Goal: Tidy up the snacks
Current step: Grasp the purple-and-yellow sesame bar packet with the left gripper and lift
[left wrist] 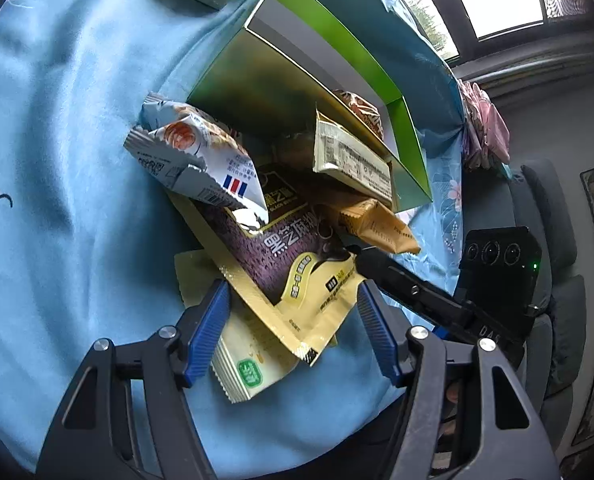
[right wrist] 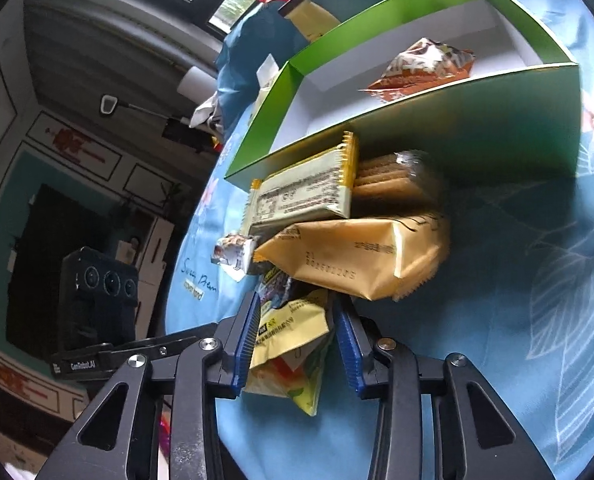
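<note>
The left tongs [left wrist: 293, 320] were held partly open around the purple-and-yellow sesame packet [left wrist: 297, 264], pads not seen pressing. The right tongs [right wrist: 297, 340] were narrowed on that packet's corner [right wrist: 293, 332], below the green box [right wrist: 457, 128].

Black-framed tool [left wrist: 293, 328], ribbed blue pads [left wrist: 207, 336], silver screws.

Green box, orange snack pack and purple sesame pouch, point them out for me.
green box [right wrist: 477, 128]: right wrist view, its near outer wall.
orange snack pack [right wrist: 357, 256]: right wrist view, its broad face.
purple sesame pouch [left wrist: 285, 248]: left wrist view, its printed front.
</note>
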The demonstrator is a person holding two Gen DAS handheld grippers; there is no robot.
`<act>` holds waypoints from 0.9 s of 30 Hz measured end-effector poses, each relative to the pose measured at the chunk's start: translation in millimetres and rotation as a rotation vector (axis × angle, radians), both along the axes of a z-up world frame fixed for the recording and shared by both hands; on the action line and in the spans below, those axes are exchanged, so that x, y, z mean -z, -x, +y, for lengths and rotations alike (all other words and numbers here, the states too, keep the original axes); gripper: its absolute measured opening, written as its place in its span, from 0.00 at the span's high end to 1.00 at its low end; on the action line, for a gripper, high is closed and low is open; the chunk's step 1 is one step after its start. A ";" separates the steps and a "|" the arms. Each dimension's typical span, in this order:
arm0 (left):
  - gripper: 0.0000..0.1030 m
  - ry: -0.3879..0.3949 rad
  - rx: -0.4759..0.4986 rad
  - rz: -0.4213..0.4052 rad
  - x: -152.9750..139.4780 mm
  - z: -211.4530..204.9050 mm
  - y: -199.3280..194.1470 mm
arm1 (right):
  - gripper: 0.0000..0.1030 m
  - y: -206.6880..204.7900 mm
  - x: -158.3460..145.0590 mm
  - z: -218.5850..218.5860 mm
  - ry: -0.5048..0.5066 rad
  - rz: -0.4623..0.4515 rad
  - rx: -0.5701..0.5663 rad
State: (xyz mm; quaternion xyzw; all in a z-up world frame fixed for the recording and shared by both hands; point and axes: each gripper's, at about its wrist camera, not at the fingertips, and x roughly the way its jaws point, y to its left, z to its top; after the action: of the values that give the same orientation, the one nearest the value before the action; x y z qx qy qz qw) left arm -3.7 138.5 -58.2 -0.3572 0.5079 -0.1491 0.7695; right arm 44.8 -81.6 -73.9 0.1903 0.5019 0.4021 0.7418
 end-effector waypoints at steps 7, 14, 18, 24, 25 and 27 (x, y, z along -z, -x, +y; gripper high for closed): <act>0.74 0.027 -0.056 0.029 9.8 12.0 -2.5 | 0.75 -4.3 3.4 8.0 0.052 -0.023 -0.011; 0.78 -0.028 -0.055 0.015 2.1 13.1 8.7 | 0.79 6.0 -5.2 14.9 0.106 -0.095 -0.059; 0.81 -0.047 -0.045 0.001 -6.3 8.0 17.5 | 0.80 14.5 -9.6 12.2 0.088 -0.103 -0.072; 0.82 -0.081 -0.027 -0.030 -22.8 0.4 34.1 | 0.80 33.3 -22.5 7.8 0.058 -0.123 -0.099; 0.82 -0.087 -0.025 -0.037 -26.3 -1.1 36.5 | 0.80 37.1 -25.2 7.2 0.052 -0.126 -0.102; 0.82 -0.099 -0.024 -0.052 -34.0 -7.7 40.3 | 0.80 43.3 -30.6 5.1 0.039 -0.135 -0.108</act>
State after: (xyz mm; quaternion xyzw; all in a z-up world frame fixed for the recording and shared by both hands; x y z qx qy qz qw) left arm -44.0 130.8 -24.2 -0.3208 0.4903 -0.1238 0.8009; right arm 1.5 -76.4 -43.3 0.1210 0.4677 0.4438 0.7548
